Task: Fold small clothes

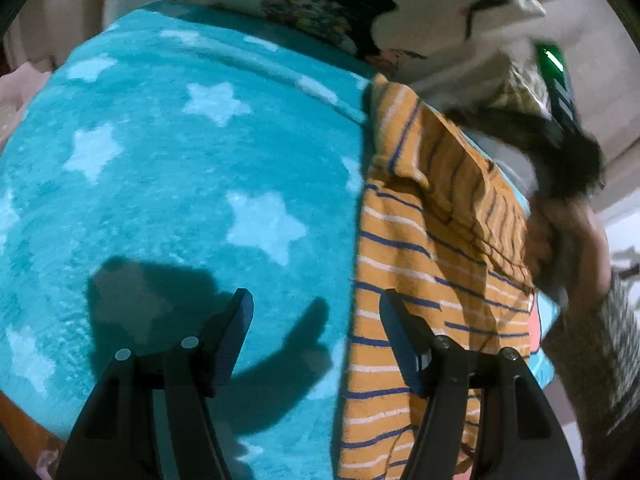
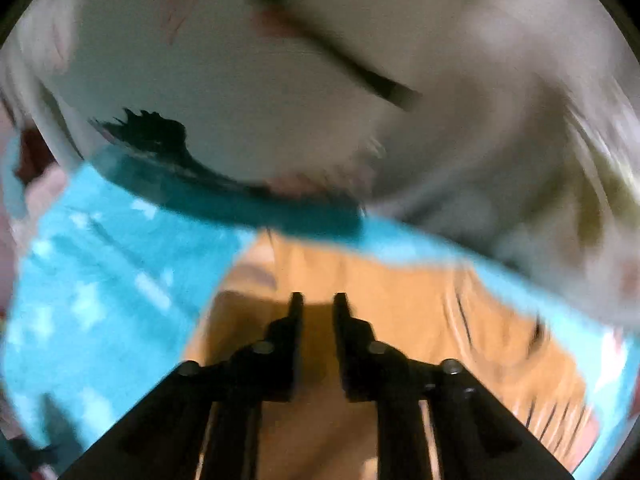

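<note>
Work surface is a teal blanket (image 1: 168,184) with pale stars, spread flat. One small garment on it: an orange striped shirt (image 1: 404,280), lying along the blanket's right side as seen from the left wrist camera, near the edge.

Left gripper (image 1: 316,308): jaws wide apart, holding nothing. One finger hangs over bare blanket, the other over the shirt's near edge. Whether that finger touches the cloth, cannot tell. Its shadow falls on the blanket just below.

Right gripper (image 2: 318,300): seen from its own camera, fingers set with a narrow gap between them, orange cloth directly beneath. Picture badly smeared; cannot tell whether any fabric is pinched or the tips merely hover. In the left view, that side shows only a blurred dark shape and the person's right hand (image 1: 572,240) at the shirt's far edge.

A white printed pillow (image 1: 400,4) sits beyond the blanket's far end.

Progress, as a judgement: early. The shirt looks rumpled, with a ridge bunched along its far side and one flap turned over on top, but no neat fold and no tidy stack anywhere in view. Flattening, folding and setting aside all appear left to do.
</note>
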Demonstrator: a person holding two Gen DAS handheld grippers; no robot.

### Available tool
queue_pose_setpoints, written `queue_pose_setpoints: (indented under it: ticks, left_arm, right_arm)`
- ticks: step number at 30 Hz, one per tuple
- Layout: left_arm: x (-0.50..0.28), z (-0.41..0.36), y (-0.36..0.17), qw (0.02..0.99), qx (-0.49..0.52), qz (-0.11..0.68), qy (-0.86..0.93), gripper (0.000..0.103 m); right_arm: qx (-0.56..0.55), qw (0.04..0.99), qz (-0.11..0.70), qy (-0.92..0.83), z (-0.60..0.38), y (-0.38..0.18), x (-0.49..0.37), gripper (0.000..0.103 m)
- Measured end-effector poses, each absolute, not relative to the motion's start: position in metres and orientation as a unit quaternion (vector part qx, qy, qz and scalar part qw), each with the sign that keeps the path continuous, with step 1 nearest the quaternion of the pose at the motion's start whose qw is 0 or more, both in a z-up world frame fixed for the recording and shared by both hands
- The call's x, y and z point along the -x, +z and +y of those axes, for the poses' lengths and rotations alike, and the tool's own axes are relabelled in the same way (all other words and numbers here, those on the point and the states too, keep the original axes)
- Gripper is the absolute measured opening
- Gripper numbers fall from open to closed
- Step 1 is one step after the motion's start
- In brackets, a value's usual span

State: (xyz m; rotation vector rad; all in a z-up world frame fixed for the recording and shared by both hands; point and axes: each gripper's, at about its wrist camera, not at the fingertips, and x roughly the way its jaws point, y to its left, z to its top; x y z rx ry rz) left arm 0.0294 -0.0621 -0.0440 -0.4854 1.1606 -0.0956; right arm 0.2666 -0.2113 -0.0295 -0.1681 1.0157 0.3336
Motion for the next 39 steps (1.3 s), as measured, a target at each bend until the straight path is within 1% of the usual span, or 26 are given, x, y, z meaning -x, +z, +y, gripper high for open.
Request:
queue_pose_setpoints:
  ticks: [5, 6, 9, 10, 11, 13, 14, 15, 17, 21, 23, 25, 26, 27, 29, 33, 39]
  left_arm:
    - [-0.040, -0.082, -0.050, 0.802, 0.208, 0.553, -0.086, 0.066]
    - [-0.042, -0.087, -0.053, 0.799, 0.203, 0.558, -0.095, 0.066]
    - [-0.045, -0.100, -0.059, 0.792, 0.188, 0.569, -0.115, 0.066]
    - [-0.044, -0.102, -0.060, 0.792, 0.182, 0.570, -0.118, 0.066]
    - [-0.044, -0.104, -0.060, 0.792, 0.177, 0.571, -0.122, 0.066]
    - [-0.041, -0.108, -0.061, 0.792, 0.176, 0.572, -0.125, 0.066]
    - [-0.040, -0.109, -0.063, 0.790, 0.177, 0.573, -0.125, 0.066]
    - [-0.039, -0.110, -0.065, 0.788, 0.181, 0.575, -0.125, 0.066]
    - [-0.035, -0.111, -0.068, 0.784, 0.189, 0.578, -0.127, 0.066]
    - [-0.026, -0.115, -0.071, 0.785, 0.198, 0.573, -0.127, 0.066]
    - [-0.019, -0.118, -0.074, 0.781, 0.218, 0.568, -0.141, 0.066]
    - [-0.010, -0.118, -0.077, 0.777, 0.242, 0.563, -0.145, 0.064]
    - [-0.005, -0.120, -0.078, 0.774, 0.253, 0.561, -0.146, 0.061]
    - [0.001, -0.123, -0.080, 0.771, 0.263, 0.561, -0.147, 0.059]
    - [0.015, -0.129, -0.081, 0.768, 0.278, 0.557, -0.147, 0.058]
    - [0.050, -0.143, -0.082, 0.772, 0.292, 0.546, -0.140, 0.057]
    - [0.097, -0.158, -0.081, 0.776, 0.311, 0.535, -0.125, 0.055]
  right_arm:
    - [0.007, 0.859, 0.507, 0.068, -0.339, -0.037, -0.210, 0.020]
    - [-0.007, 0.853, 0.520, 0.040, -0.367, -0.044, -0.202, 0.022]
    - [-0.030, 0.828, 0.554, -0.084, -0.452, -0.069, -0.181, 0.021]
    - [-0.032, 0.827, 0.548, -0.124, -0.473, -0.068, -0.170, 0.023]
    - [-0.037, 0.827, 0.541, -0.148, -0.486, -0.064, -0.162, 0.029]
    - [-0.070, 0.830, 0.525, -0.171, -0.511, -0.050, -0.138, 0.033]
    - [-0.084, 0.831, 0.524, -0.169, -0.519, -0.046, -0.129, 0.038]
    - [-0.097, 0.830, 0.524, -0.164, -0.525, -0.044, -0.119, 0.045]
    - [-0.122, 0.826, 0.531, -0.144, -0.535, -0.043, -0.106, 0.049]
    - [-0.175, 0.811, 0.548, -0.104, -0.541, -0.058, -0.070, 0.050]
    - [-0.205, 0.803, 0.554, -0.080, -0.549, -0.078, -0.062, 0.050]
    - [-0.243, 0.790, 0.561, -0.047, -0.553, -0.095, -0.048, 0.050]
    - [-0.258, 0.784, 0.563, -0.031, -0.552, -0.102, -0.042, 0.050]
    - [-0.270, 0.788, 0.553, -0.018, -0.552, -0.105, -0.033, 0.051]
    - [-0.288, 0.786, 0.547, 0.012, -0.554, -0.109, -0.023, 0.052]
    - [-0.362, 0.754, 0.540, 0.095, -0.550, -0.125, 0.010, 0.053]
    - [-0.409, 0.712, 0.540, 0.183, -0.527, -0.140, 0.053, 0.053]
